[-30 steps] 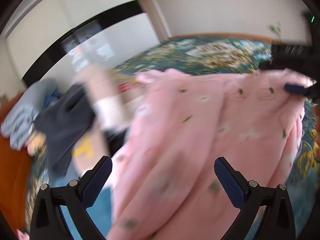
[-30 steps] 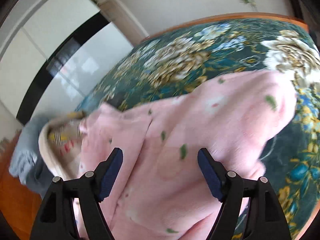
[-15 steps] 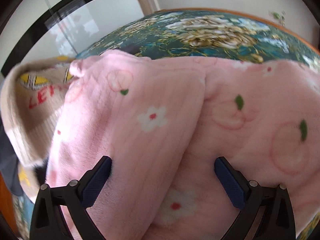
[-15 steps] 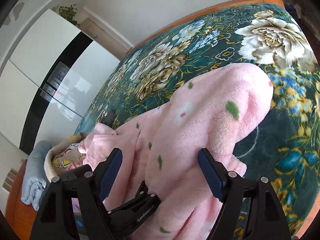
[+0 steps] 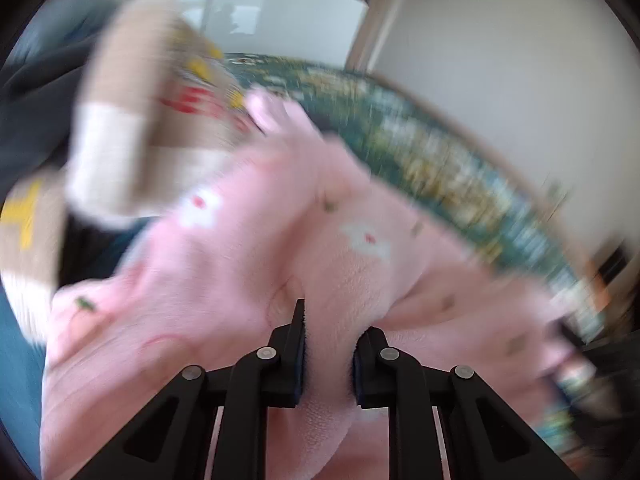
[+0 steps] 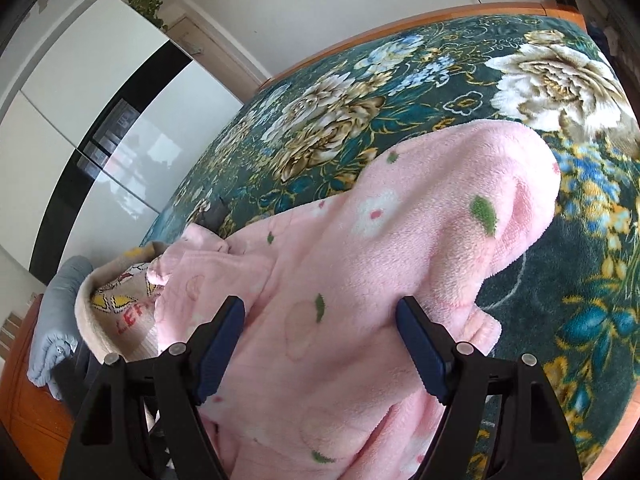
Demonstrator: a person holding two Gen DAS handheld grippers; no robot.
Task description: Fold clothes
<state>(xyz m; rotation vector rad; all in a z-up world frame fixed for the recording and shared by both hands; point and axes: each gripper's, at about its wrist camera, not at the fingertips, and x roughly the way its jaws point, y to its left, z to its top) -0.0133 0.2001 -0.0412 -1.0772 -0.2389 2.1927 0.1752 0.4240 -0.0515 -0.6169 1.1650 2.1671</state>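
One claw has fabric and the other has none: the left claw (image 5: 326, 356) has just been closing and now pinches a thick ridge of the pink fleece garment (image 6: 360, 280), which lies rumpled on the floral bedspread (image 6: 360, 92), while the right claw (image 6: 320, 344) hovers wide apart over it, gripping nothing. That bunched pinch probably catches several layers, so a pull could drag the whole heap against the beige sweater (image 6: 116, 312) just beside it.
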